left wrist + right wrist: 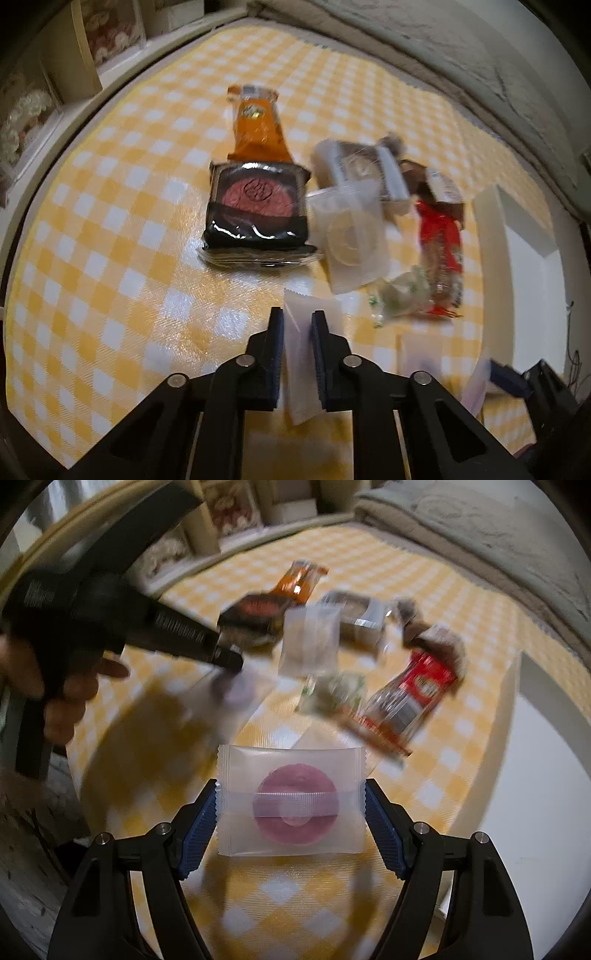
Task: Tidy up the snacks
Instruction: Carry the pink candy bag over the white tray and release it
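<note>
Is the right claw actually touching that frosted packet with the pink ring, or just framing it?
Touching. The right wrist view shows the right claw with both blue pads pressed against the side edges of the frosted packet, no gap on either side.

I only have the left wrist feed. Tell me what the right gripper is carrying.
Observer: The right gripper has a frosted packet with a purple ring-shaped snack inside, held flat between its fingers.
Operator: Confirm the grip spots.
Observer: The blue pads press the packet's left and right edges; the ring itself sits in the middle, untouched.
Operator: Report what my own tool looks like from there.
Observer: The left gripper shows blurred at upper left, a bare hand around its handle, with a pale packet hanging from its tip above the checkered cloth.
</note>
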{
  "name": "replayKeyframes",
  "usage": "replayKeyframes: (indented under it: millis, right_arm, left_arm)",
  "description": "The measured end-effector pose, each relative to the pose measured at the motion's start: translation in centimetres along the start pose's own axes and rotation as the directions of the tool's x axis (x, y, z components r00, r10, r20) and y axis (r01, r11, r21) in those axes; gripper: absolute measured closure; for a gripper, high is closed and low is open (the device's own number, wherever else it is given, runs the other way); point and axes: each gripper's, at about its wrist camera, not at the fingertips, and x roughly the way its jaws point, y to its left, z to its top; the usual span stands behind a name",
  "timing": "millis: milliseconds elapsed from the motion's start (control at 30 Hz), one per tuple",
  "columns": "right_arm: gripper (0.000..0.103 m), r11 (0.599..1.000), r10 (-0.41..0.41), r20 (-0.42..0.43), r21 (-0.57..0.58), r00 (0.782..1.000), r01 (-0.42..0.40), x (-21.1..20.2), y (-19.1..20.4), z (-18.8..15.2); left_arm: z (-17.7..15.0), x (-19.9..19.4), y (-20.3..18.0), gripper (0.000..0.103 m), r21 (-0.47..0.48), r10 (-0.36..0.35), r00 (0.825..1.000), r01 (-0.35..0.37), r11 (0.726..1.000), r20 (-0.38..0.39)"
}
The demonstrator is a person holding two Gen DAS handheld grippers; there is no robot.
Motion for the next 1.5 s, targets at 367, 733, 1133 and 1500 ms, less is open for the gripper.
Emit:
replayKeyframes:
  millis: [367,733,1133,1500]
  right_arm:
    - [0.026,0.995,-0.073,0.092,0.071,0.993,0.067,-4.4,-0.3,1.4]
    - [0.026,0.969,-0.190,0.143,0.186,0.971,0.162,-8.7,-2.3,1.9]
    - [0.026,0.885,-0.395,0.232,0.354,0.889,0.302,-19.1,-8.7,2.3]
    - [0.025,0.767,-0.556,0.215,0.505,0.803,0.395,-23.9,-16.3,-1.1]
  left_arm:
    - [-1.0,-4.7,-0.7,0.093,0.024,-0.047,0.997,0.046,0.999,0.067]
    - [-2.4,-12.6,-6.4,0.094,0.207,-0.107,0.958,0.052,0.977,0.268]
    - [-5.3,-19.8,-14.1,0.094,0.378,-0.252,0.861,0.077,0.923,0.441]
    - [-6.4,-20.8,-21.3,0.094,0.534,-0.401,0.763,0.087,0.841,0.507]
